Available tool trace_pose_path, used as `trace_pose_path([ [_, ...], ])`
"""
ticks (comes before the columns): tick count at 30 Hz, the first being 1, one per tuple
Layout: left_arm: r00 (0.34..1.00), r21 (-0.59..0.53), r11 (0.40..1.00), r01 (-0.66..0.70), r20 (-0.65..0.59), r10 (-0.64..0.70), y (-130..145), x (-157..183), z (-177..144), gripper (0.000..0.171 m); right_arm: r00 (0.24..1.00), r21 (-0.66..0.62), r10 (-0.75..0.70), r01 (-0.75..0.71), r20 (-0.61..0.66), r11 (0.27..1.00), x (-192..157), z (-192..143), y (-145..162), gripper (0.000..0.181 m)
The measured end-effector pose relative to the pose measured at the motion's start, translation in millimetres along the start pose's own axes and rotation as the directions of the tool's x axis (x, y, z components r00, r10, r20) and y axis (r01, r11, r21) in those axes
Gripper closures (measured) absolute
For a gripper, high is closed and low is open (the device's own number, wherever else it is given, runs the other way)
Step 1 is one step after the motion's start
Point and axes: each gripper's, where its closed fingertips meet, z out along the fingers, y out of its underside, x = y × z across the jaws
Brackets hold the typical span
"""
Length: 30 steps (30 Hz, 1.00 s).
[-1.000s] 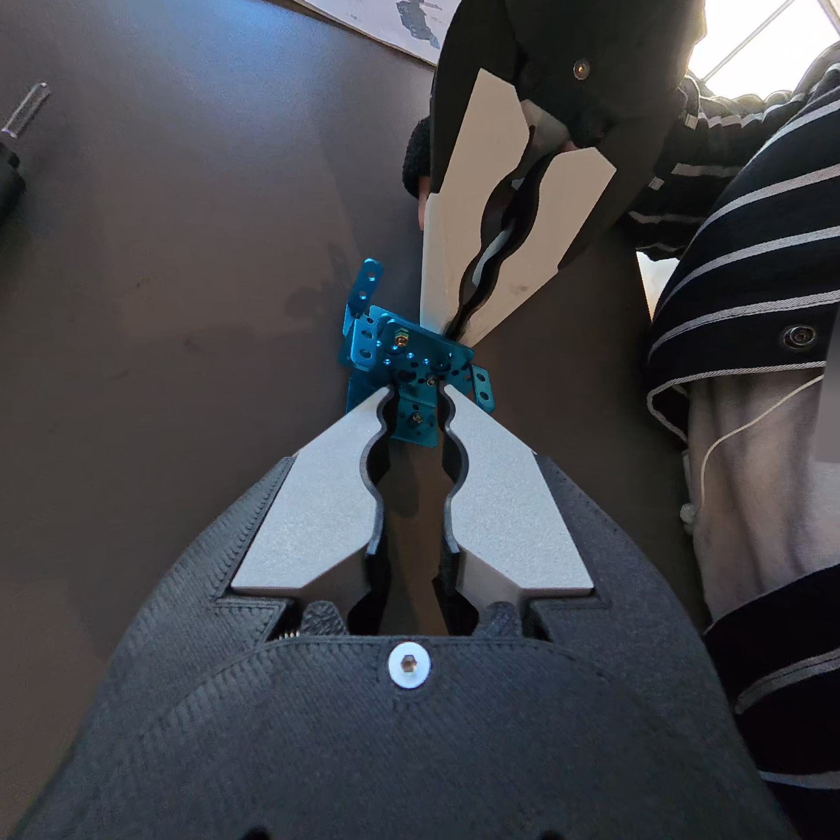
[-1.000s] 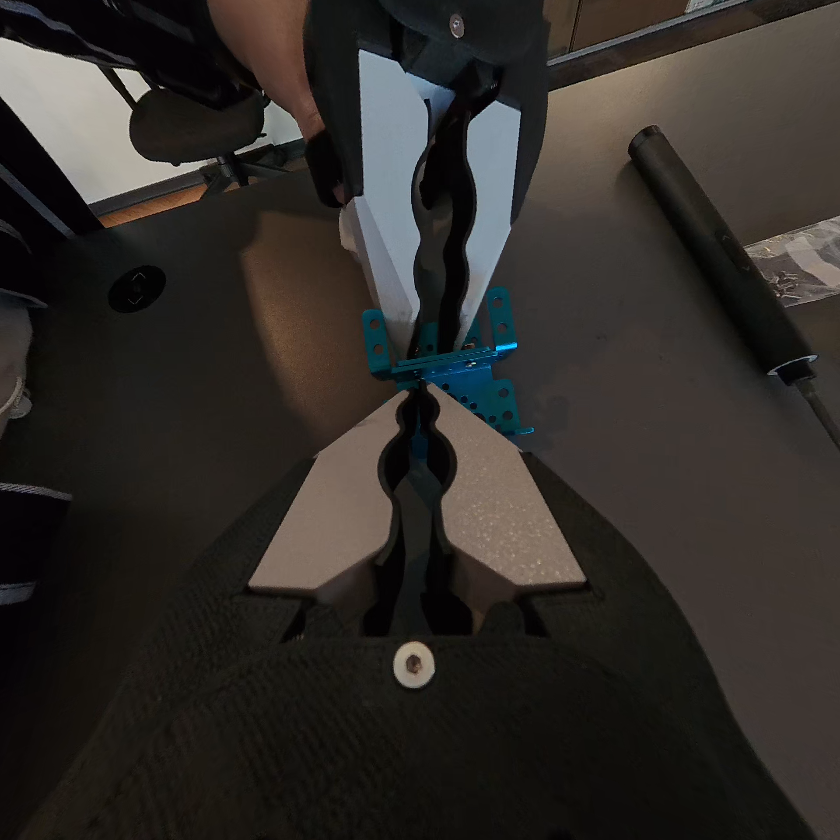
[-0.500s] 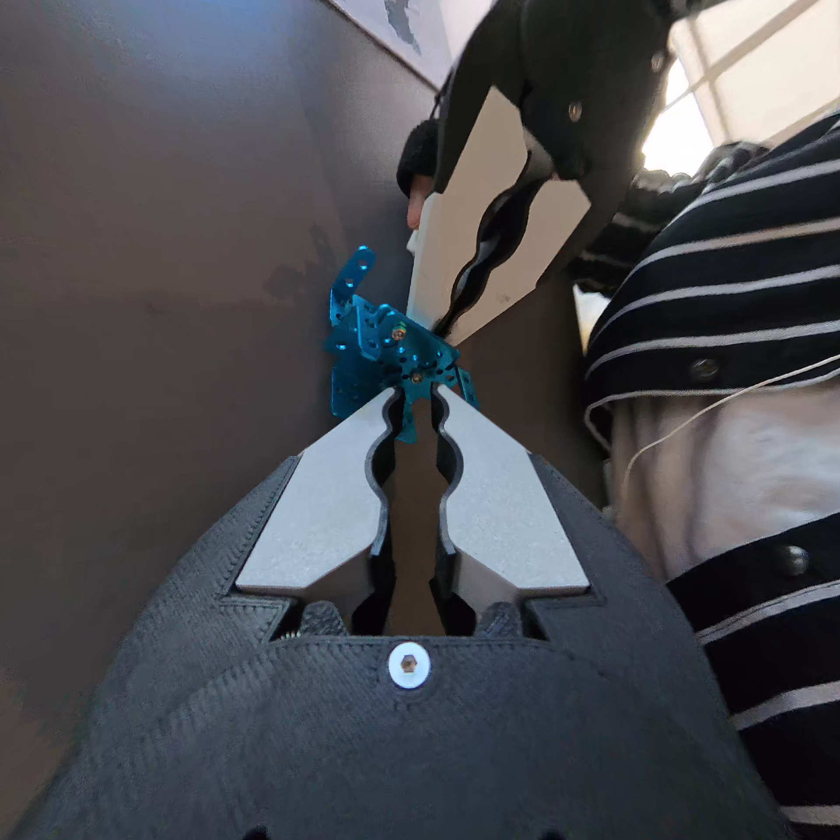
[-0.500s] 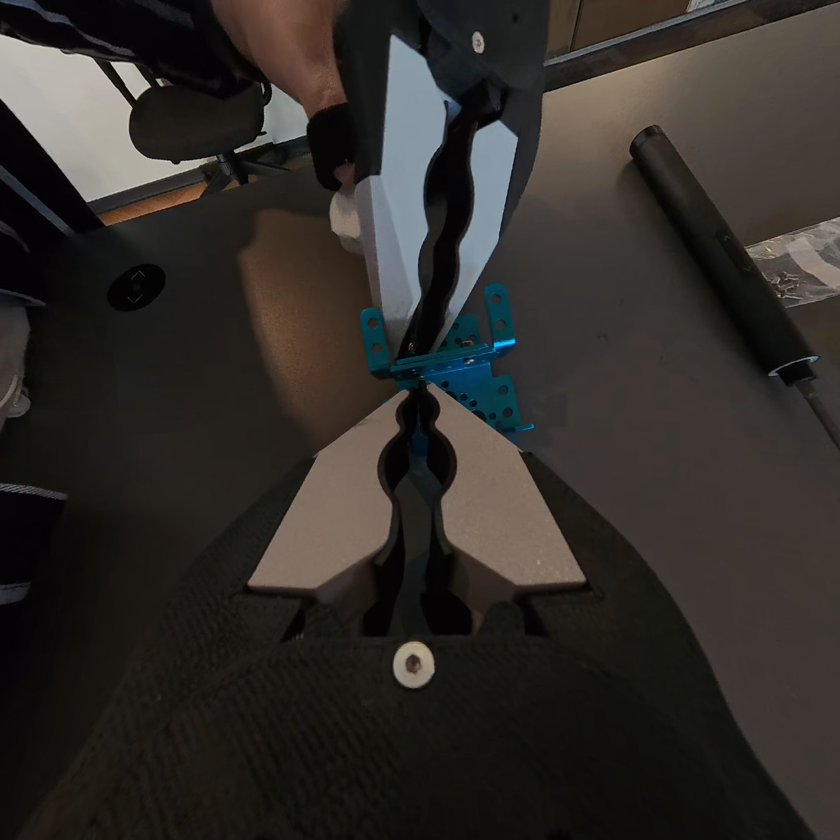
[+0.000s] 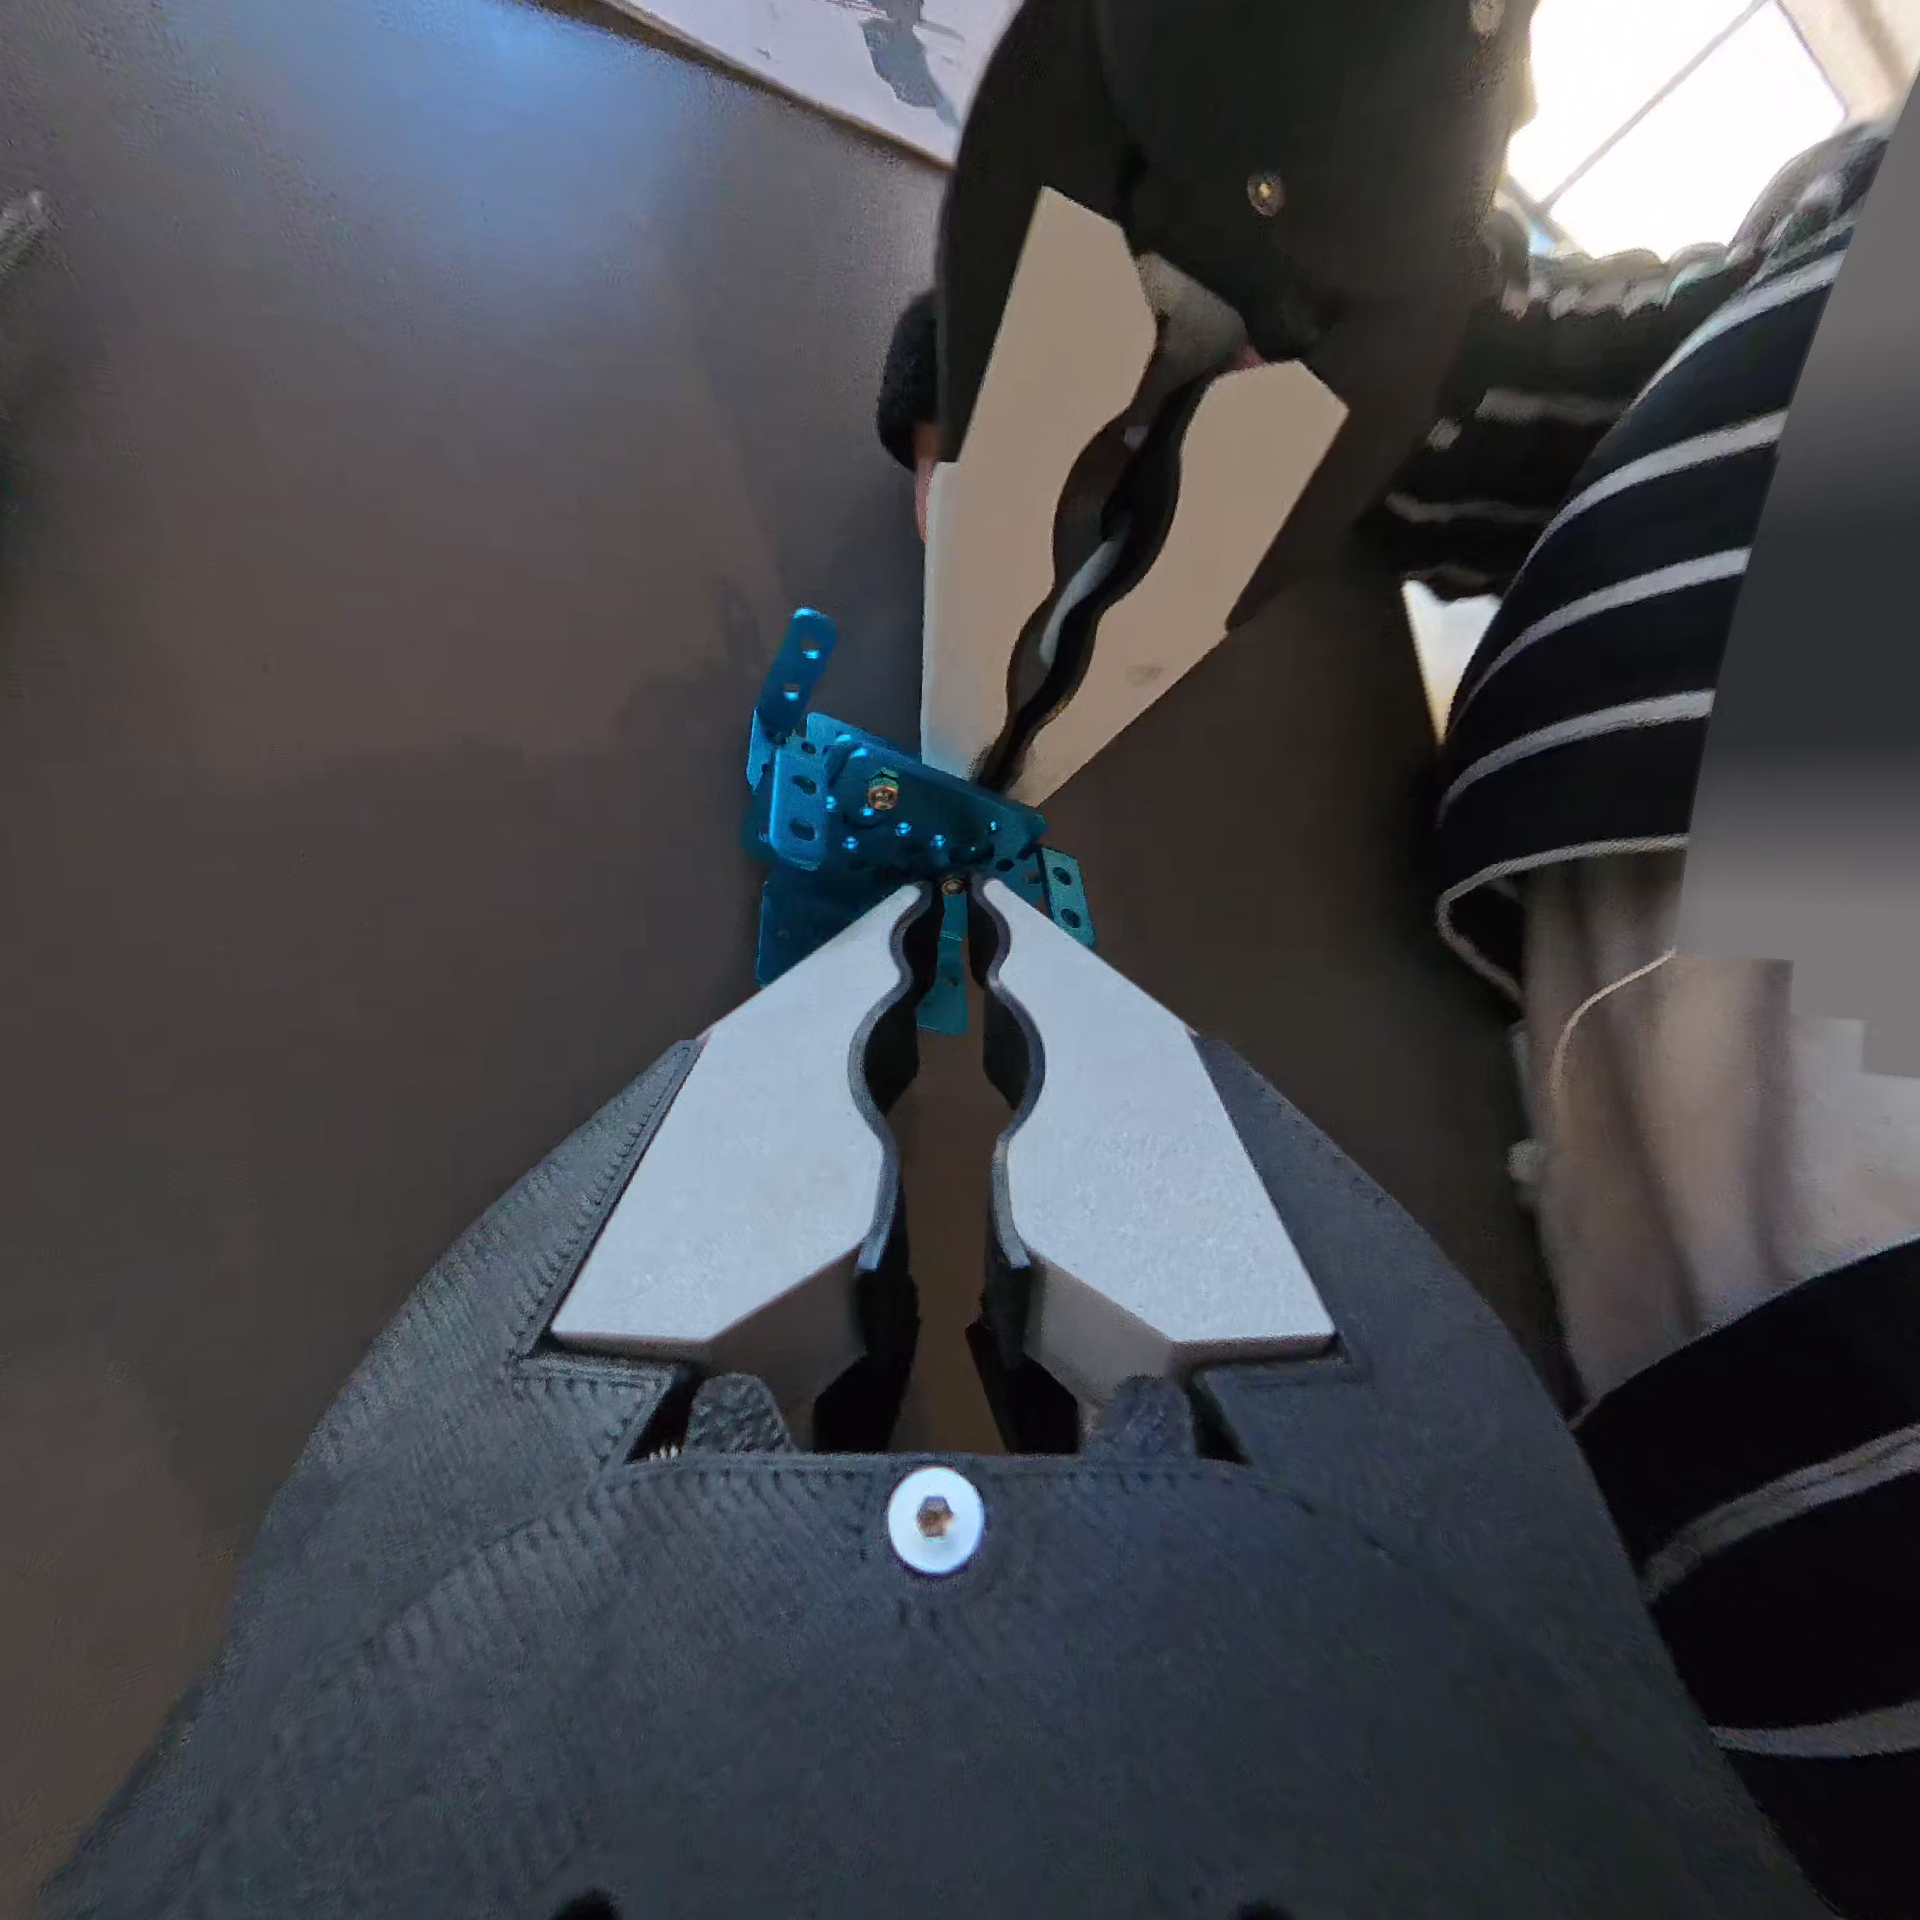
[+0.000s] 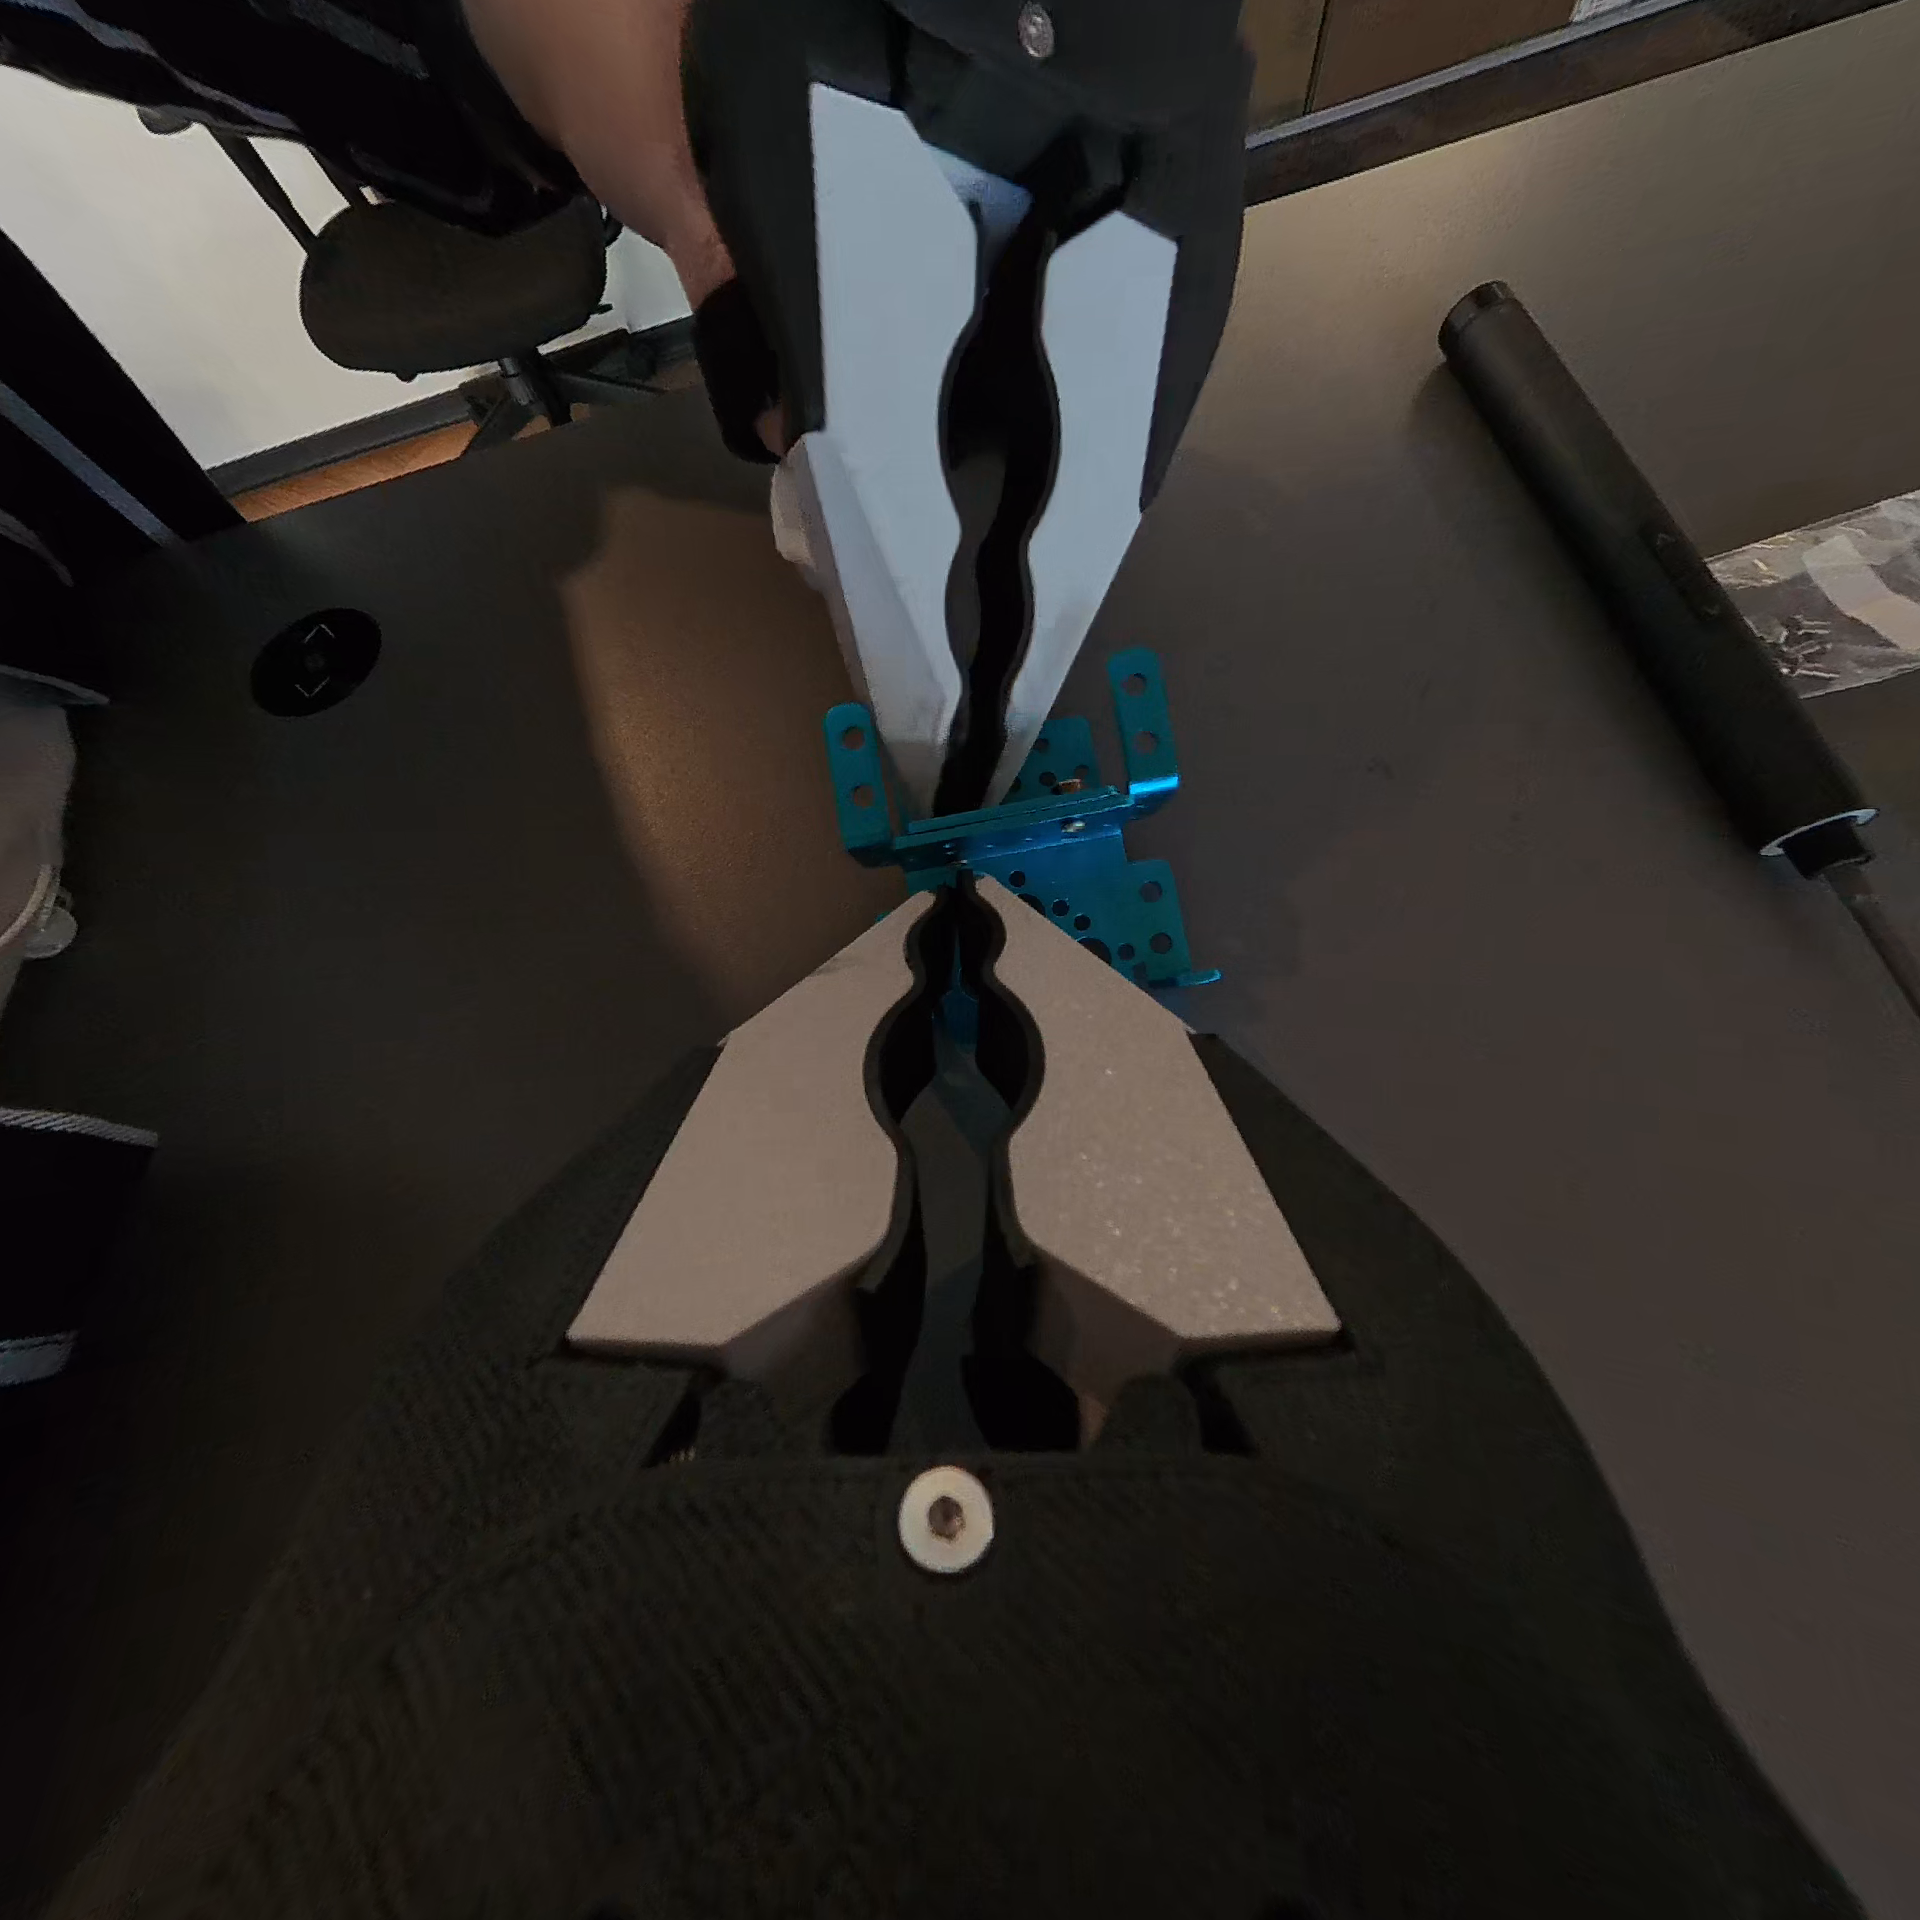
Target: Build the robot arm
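Note:
A blue perforated metal bracket assembly (image 5: 883, 810) with small brass screws is held just above a dark table (image 5: 364, 727). My left gripper (image 5: 951, 896) is shut on a narrow blue tab at the assembly's near side. My right gripper (image 5: 1003, 774) comes in from the far side with its tips on the assembly's opposite edge. In the right wrist view my right gripper (image 6: 961, 891) is shut on a thin edge of the bracket assembly (image 6: 1049, 831). There my left gripper (image 6: 971, 800) meets it from above. A gloved hand (image 6: 732, 374) holds the left gripper.
A long black cylindrical tool (image 6: 1652, 582) lies on the table at the right, beside a clear bag of small parts (image 6: 1829, 613). A round black grommet (image 6: 315, 662) sits in the table at the left. An office chair (image 6: 447, 281) stands behind. A person's striped clothing (image 5: 1610, 675) is close on the right. Less than 4 cm separates the two grippers' tips.
My left gripper's fingers have closed from a wider gap onto the blue tab. The left view tilted briefly and came back. My right gripper has stayed shut on the bracket.

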Motion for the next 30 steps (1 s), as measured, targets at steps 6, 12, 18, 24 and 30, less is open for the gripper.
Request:
trace_pose_path([
  [6,0.938,-0.084,0.944,-0.318,0.117,0.326,2,1,0,0.168,1.000,-0.002,0.012,-0.012,0.012,1.000,0,0,0,0.181],
  [12,0.823,-0.145,0.854,-0.500,0.226,0.520,2,-3,0,0.168,1.000,0.000,0.016,-0.016,0.000,1.000,2,0,0,0.181],
  [18,0.950,-0.076,0.956,-0.284,0.114,0.292,9,-3,1,0.159,1.000,-0.001,0.016,-0.016,0.001,1.000,2,0,0,0.181],
  [24,0.988,0.004,0.996,0.093,-0.125,-0.092,1,3,-3,0.159,1.000,-0.003,0.012,-0.012,0.004,1.000,1,1,1,0.181],
  [30,0.965,0.017,0.977,0.214,-0.157,-0.209,-1,-3,-3,0.165,1.000,-0.002,-0.004,0.004,-0.008,1.000,1,1,0,0.181],
])
